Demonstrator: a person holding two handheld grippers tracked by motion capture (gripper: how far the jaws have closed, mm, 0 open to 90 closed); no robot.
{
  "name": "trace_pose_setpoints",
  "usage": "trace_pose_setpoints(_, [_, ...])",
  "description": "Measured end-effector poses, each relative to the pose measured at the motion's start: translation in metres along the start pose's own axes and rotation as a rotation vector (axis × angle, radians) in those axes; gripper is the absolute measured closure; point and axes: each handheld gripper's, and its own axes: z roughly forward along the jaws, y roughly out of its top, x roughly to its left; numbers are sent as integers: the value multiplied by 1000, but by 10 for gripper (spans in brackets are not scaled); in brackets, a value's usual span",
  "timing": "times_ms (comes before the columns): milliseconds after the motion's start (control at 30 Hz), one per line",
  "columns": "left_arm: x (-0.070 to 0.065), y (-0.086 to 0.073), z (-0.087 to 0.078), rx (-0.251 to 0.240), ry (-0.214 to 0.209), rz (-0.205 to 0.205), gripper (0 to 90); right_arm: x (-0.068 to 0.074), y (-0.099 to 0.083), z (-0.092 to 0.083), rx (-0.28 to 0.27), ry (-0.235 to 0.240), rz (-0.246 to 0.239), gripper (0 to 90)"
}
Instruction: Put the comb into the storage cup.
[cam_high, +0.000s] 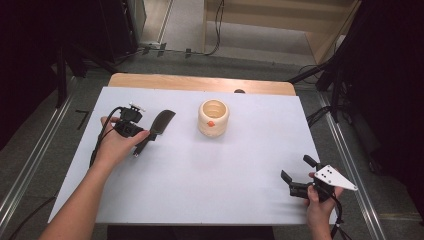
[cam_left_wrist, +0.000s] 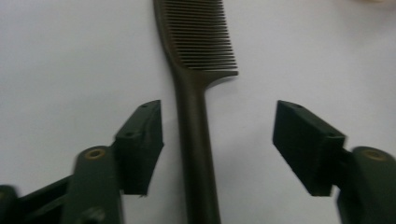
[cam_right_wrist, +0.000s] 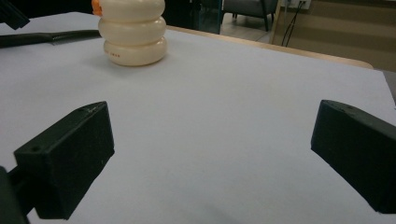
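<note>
White tabletop (cam_high: 200, 170), your comb (cam_left_wrist: 194, 116) lies flat left of the cream pot (cam_high: 213, 118). Left gripper (cam_left_wrist: 219, 140) straddles its handle, jaws apart, gripping nothing; right gripper (cam_right_wrist: 210, 154) wide open, empty. Close off-centre and it'll skid away.

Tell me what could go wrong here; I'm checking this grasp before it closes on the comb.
1. The left gripper stands open around the comb handle, which lies nearer one jaw; closing might nudge or twist it rather than grip it squarely.
2. The comb lies flat on the table, so the jaws may scrape the surface or slip off the thin handle.
3. The cup stands near the comb's teeth; a swinging lift could knock it.
</note>
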Motion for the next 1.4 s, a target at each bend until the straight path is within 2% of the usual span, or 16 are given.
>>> trace_pose_setpoints(67, [1, 1, 3, 7, 28, -12, 503, 0, 0, 0, 0, 0, 0, 0])
trace_pose_setpoints(133, [1, 1, 5, 18, 51, -15, 521, 0, 0, 0, 0, 0, 0, 0])
trace_pose_setpoints(167, [1, 1, 8, 32, 76, -5, 542, 0, 0, 0, 1, 3, 0, 0])
trace_pose_setpoints(267, [1, 0, 11, 43, 84, -4, 578, 0, 0, 0, 1, 2, 0, 0])
trace_pose_setpoints(400, [-3, 1, 17, 70, 98, 17, 615, 1, 0, 0, 3, 2, -1, 0])
trace_pose_setpoints(467, [-5, 1, 21, 86, 114, 32, 640, 1, 0, 1, 2, 2, -2, 0])
trace_pose_setpoints(567, [-7, 1, 22, 85, 137, 39, 677, 0, 0, 1, 3, 1, -2, 0])
trace_pose_setpoints(800, [-7, 0, 22, 83, 142, 58, 719, 1, 0, 1, 5, 0, -4, 0])
trace_pose_setpoints(1200, [-2, -1, 21, 75, 107, 14, 721, 1, 0, 1, 6, -2, -4, 0])
trace_pose_setpoints(1400, [-2, -1, 21, 73, 111, 5, 722, 1, 0, 1, 6, -2, -3, 0])
